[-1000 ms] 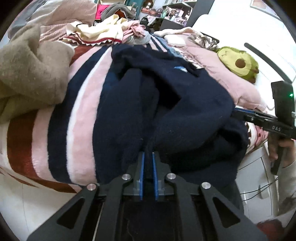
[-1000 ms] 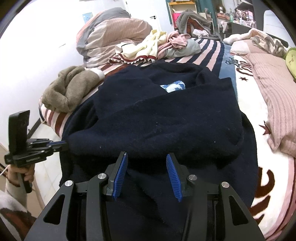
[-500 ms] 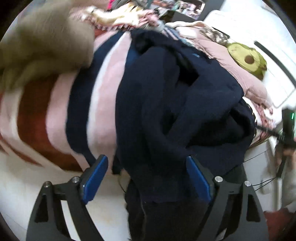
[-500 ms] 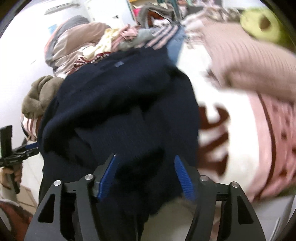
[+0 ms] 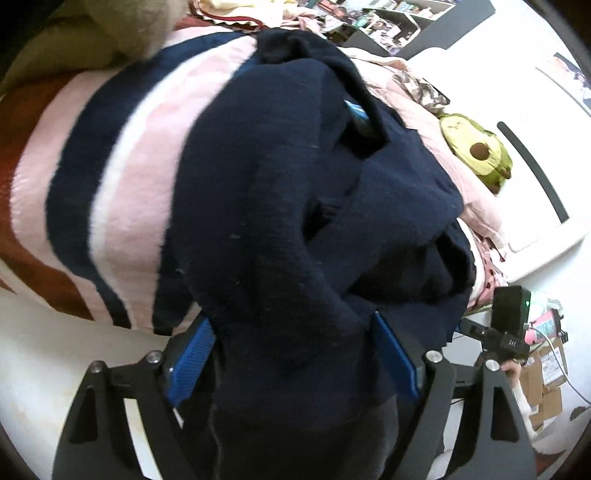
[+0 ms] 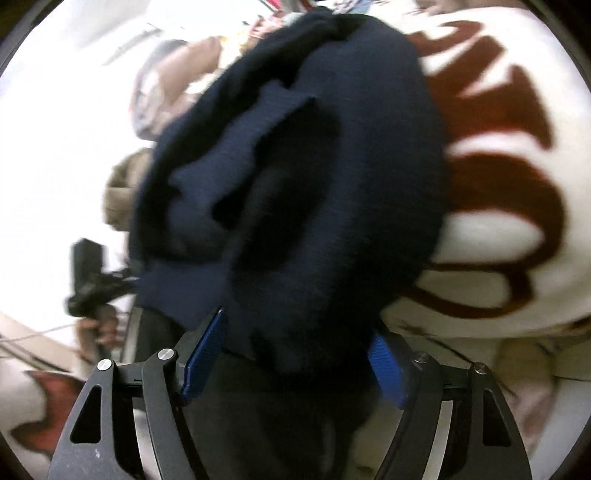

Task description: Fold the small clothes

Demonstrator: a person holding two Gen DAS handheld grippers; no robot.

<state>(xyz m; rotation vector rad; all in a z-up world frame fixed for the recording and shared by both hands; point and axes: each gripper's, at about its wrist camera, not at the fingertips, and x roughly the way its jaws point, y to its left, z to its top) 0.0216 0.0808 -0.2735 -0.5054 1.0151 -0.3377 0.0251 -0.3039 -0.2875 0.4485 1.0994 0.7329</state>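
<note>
A dark navy knitted sweater [image 5: 295,206] lies bunched and partly folded at the edge of a bed; it also fills the right wrist view [image 6: 295,177]. My left gripper [image 5: 291,354] is open, its blue pads wide apart on either side of a hanging fold of the sweater. My right gripper [image 6: 295,354] is open too, its blue pads either side of the sweater's near edge. The right gripper shows in the left wrist view [image 5: 506,332], and the left gripper in the right wrist view [image 6: 92,280].
A pink, navy and rust striped blanket [image 5: 110,147] covers the bed on the left. An avocado plush [image 5: 476,151] and pink pillows lie at the right. An olive garment [image 5: 92,33] is heaped top left. A white blanket with rust lettering [image 6: 509,155] lies beside the sweater.
My left gripper was shut on the sweater a second ago and has opened wide. Both grippers have dropped lower toward the bed's edge; the right view is blurred by motion.
</note>
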